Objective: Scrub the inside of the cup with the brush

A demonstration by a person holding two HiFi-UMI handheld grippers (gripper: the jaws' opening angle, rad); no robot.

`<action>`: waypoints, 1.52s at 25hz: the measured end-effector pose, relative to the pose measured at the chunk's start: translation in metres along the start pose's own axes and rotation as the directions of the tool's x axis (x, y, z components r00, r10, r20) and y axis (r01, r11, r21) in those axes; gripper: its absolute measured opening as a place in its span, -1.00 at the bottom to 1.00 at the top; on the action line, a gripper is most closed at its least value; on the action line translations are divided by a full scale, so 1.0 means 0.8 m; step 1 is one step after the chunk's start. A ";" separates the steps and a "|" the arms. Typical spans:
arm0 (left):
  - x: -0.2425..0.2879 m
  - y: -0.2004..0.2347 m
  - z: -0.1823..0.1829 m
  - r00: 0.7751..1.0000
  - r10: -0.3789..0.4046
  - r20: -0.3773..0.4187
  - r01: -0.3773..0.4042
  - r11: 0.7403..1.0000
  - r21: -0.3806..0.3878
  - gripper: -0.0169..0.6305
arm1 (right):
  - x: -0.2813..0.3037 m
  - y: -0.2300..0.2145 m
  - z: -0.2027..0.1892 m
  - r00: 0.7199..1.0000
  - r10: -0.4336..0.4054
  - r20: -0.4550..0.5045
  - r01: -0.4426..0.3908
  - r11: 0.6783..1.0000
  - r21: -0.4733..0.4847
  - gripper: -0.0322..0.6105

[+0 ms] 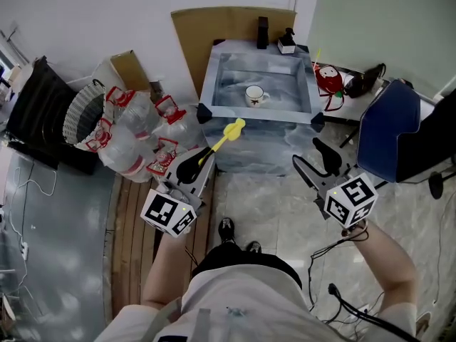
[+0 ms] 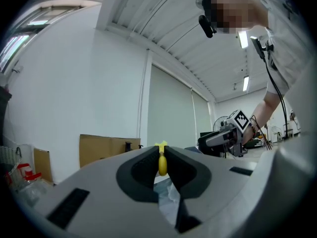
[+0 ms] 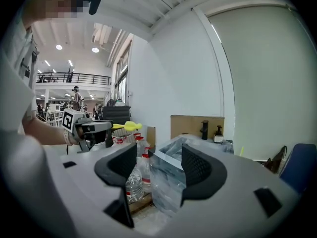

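The cup (image 1: pixel 254 95) sits in the sink (image 1: pixel 214 84) at 12 o'clock from the person, well apart from both grippers. The left gripper (image 1: pixel 201 161) is clamped on the yellow brush (image 1: pixel 228 135), which points toward 1 o'clock, its tip near the sink's front edge. The right gripper (image 1: pixel 308 155), at 5 o'clock from the cup, has its jaws wide apart with nothing between them. Bottles (image 1: pixel 139 137) lie at 8 o'clock.
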State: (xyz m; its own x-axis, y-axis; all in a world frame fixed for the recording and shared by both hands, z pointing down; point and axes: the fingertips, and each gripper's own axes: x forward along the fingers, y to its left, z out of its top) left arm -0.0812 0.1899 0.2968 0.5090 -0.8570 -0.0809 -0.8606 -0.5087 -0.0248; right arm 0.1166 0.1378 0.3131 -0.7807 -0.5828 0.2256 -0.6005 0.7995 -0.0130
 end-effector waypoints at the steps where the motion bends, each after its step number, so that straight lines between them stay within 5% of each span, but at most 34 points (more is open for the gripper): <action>1: 0.002 0.005 -0.002 1.000 -0.004 -0.003 0.004 1.000 -0.001 -0.84 | 0.005 -0.001 -0.001 1.000 -0.004 0.000 0.004 1.000 0.004 -0.05; 26: 0.069 0.165 -0.023 0.994 -0.103 -0.018 0.103 0.994 -0.028 -0.84 | 0.155 -0.039 0.020 0.994 -0.103 -0.044 0.105 0.994 0.029 0.00; 38: 0.107 0.193 -0.037 0.991 -0.129 -0.028 0.127 0.991 -0.043 -0.84 | 0.190 -0.056 0.018 0.991 -0.108 -0.079 0.107 0.994 -0.015 0.00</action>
State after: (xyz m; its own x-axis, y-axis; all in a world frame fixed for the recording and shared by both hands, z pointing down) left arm -0.1697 0.0355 0.3155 0.6158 -0.7863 -0.0496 -0.7870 -0.6169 0.0080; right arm 0.0223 0.0116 0.3335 -0.6950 -0.6526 0.3018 -0.6782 0.7344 0.0260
